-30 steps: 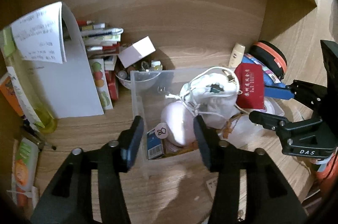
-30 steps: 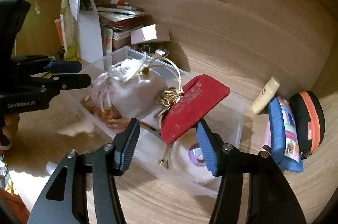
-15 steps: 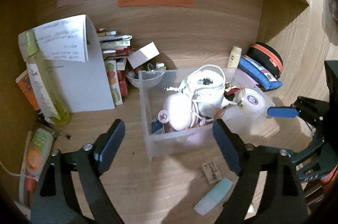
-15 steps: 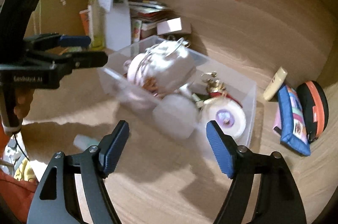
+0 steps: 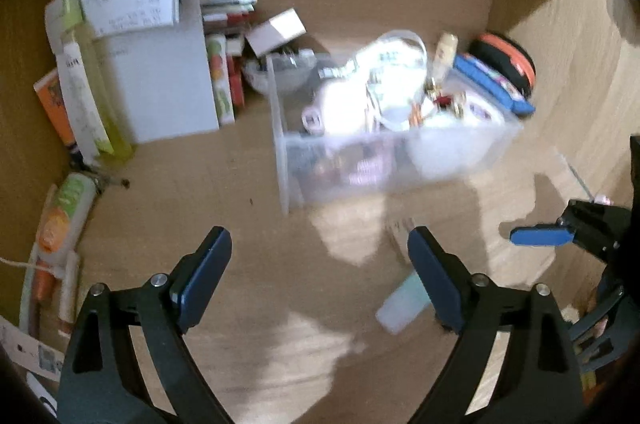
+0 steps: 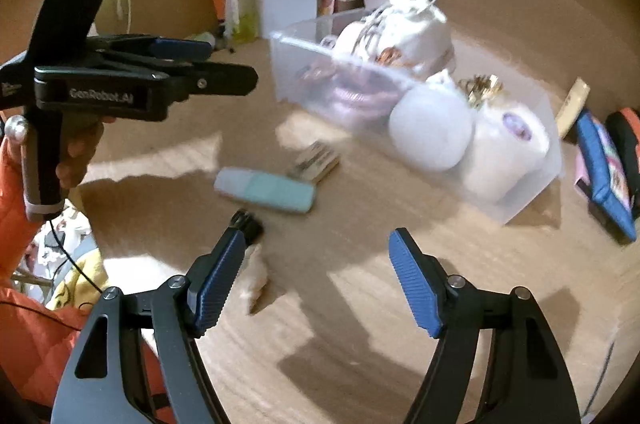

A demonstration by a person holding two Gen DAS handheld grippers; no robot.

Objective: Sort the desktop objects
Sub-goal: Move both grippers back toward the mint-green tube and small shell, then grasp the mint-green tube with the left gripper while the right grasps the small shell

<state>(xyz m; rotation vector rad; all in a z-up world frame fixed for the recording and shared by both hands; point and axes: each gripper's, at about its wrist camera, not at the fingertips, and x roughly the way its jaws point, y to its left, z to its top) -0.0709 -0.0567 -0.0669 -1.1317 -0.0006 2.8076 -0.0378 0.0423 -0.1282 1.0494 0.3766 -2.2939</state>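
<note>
Hovering over wooden desk (image 5: 224, 184): left gripper (image 5: 320, 276) jaws opening wide, nothing between. Right gripper (image 6: 316, 284) jaws closing slightly, empty, pads apart. Clear plastic bin (image 6: 516, 200) mid-desk, stuffed with white pouches. Mint tube (image 6: 266, 190) lying flat on desk just before bin, beside small card packet (image 6: 316, 162).

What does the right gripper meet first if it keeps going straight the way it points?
Probably bare desk. The right gripper is empty, jaws closing slightly, aimed down at open wood. The teal tube lies beyond and left of that line, the clear bin further back right. Blur leaves depth unsure.
</note>
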